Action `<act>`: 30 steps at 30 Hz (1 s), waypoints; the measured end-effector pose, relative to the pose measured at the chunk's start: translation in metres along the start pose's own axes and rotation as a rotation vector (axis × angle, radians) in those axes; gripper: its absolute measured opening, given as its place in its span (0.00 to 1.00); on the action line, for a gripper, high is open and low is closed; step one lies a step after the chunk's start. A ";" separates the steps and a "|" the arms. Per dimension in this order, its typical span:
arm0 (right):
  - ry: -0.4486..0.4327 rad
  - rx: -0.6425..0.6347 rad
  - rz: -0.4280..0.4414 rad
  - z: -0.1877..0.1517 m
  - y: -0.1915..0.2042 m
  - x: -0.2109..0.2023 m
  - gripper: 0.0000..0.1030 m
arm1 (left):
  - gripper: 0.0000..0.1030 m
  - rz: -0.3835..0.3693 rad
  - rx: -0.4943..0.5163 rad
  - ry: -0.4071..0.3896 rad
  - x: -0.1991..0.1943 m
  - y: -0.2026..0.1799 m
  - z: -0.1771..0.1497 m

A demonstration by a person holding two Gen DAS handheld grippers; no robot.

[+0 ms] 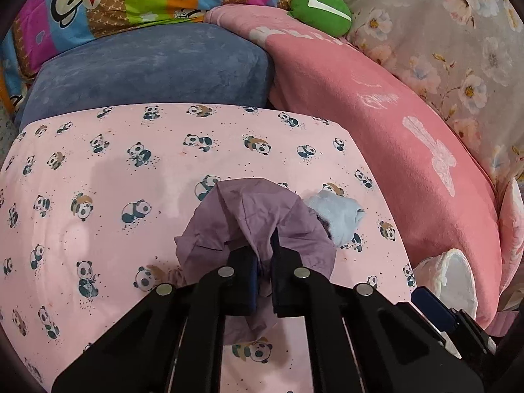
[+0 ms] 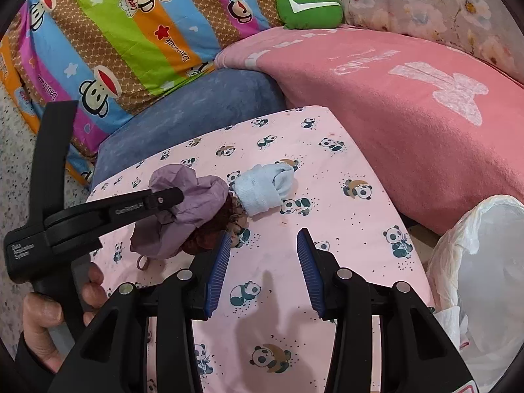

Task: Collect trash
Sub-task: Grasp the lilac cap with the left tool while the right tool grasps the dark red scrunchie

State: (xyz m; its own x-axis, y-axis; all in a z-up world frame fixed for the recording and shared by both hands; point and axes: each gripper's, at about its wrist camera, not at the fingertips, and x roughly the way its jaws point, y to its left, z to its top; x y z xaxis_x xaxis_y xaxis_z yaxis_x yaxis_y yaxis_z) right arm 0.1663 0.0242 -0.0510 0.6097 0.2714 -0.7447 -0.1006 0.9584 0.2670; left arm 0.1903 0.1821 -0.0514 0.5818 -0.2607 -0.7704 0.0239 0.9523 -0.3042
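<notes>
While the left gripper [image 1: 263, 263] was clamped on the crumpled purple paper [image 1: 258, 222] at lower centre of the panda sheet [image 1: 98, 170], it needed a clean lift. The right gripper [image 2: 262, 262] stood open and empty; the white bag [image 2: 484, 262] waited lower right.

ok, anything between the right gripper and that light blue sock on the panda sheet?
Nothing visible. The right gripper is open over bare panda sheet, and the light blue sock lies just beyond its fingertips. The purple wad clamped in the left gripper sits left of the sock, touching it.
</notes>
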 end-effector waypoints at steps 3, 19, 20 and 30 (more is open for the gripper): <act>0.011 -0.006 0.020 -0.002 0.009 0.006 0.43 | 0.05 0.009 -0.022 -0.029 -0.020 0.012 -0.005; 0.046 -0.044 0.059 0.006 0.057 0.056 0.43 | 0.05 0.104 -0.074 -0.032 -0.041 0.055 -0.027; 0.051 -0.050 0.052 0.008 0.060 0.062 0.43 | 0.05 0.106 -0.076 -0.030 -0.039 0.056 -0.027; 0.102 -0.045 0.048 0.001 0.055 0.078 0.10 | 0.05 0.090 -0.063 -0.020 -0.038 0.049 -0.032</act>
State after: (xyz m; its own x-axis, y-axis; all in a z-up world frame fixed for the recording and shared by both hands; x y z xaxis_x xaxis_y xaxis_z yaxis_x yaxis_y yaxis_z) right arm 0.2089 0.0979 -0.0939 0.5200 0.3226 -0.7909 -0.1644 0.9464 0.2779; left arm 0.1429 0.2333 -0.0550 0.5953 -0.1709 -0.7851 -0.0797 0.9597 -0.2694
